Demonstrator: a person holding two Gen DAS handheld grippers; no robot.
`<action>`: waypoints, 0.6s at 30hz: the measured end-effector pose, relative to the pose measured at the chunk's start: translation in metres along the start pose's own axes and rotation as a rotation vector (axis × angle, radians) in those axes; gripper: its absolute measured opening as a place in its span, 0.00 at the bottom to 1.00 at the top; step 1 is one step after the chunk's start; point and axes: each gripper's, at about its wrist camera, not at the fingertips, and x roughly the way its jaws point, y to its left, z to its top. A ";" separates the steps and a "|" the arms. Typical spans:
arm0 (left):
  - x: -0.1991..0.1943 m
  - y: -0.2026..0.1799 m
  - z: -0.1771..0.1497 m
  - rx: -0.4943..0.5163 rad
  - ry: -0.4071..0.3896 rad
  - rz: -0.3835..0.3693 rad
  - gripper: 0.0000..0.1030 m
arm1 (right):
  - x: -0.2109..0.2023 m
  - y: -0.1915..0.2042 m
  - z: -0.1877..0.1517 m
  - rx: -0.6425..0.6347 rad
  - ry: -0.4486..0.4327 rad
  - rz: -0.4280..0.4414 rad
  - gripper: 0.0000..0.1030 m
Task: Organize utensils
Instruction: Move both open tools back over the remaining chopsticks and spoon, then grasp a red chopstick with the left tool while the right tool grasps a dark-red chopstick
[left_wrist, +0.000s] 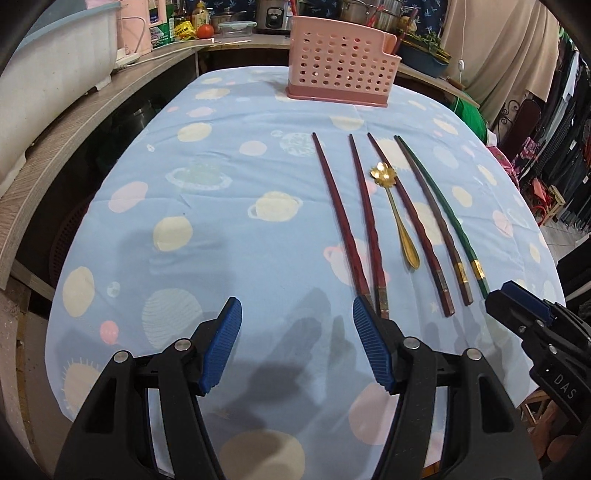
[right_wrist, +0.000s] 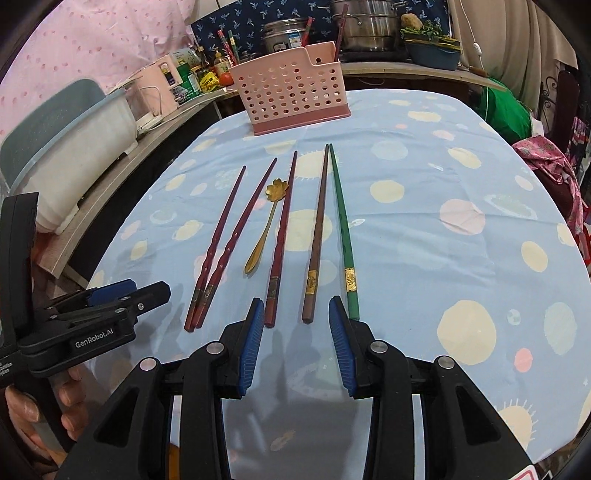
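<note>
Several chopsticks lie side by side on the blue dotted tablecloth: dark red ones, a brown one and a green one. A gold flower-bowl spoon lies among them. A pink perforated utensil holder stands at the table's far end. My left gripper is open over bare cloth, just left of the leftmost chopstick ends. My right gripper is open, low at the near ends of the chopsticks, the brown one's end just ahead of its gap.
A white tub with a blue rim sits on the wooden counter to the left. Pots and bottles crowd the counter behind the holder. Clothes hang to the right. A hand holds the left gripper's handle.
</note>
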 end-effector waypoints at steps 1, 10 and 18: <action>0.000 -0.002 -0.001 0.005 0.002 -0.004 0.58 | 0.001 0.001 -0.001 -0.002 0.004 0.006 0.30; 0.009 -0.014 -0.008 0.035 0.031 -0.013 0.58 | 0.016 0.016 -0.003 -0.027 0.043 0.044 0.22; 0.012 -0.016 -0.008 0.037 0.034 -0.011 0.58 | 0.031 0.016 0.001 -0.025 0.058 0.032 0.17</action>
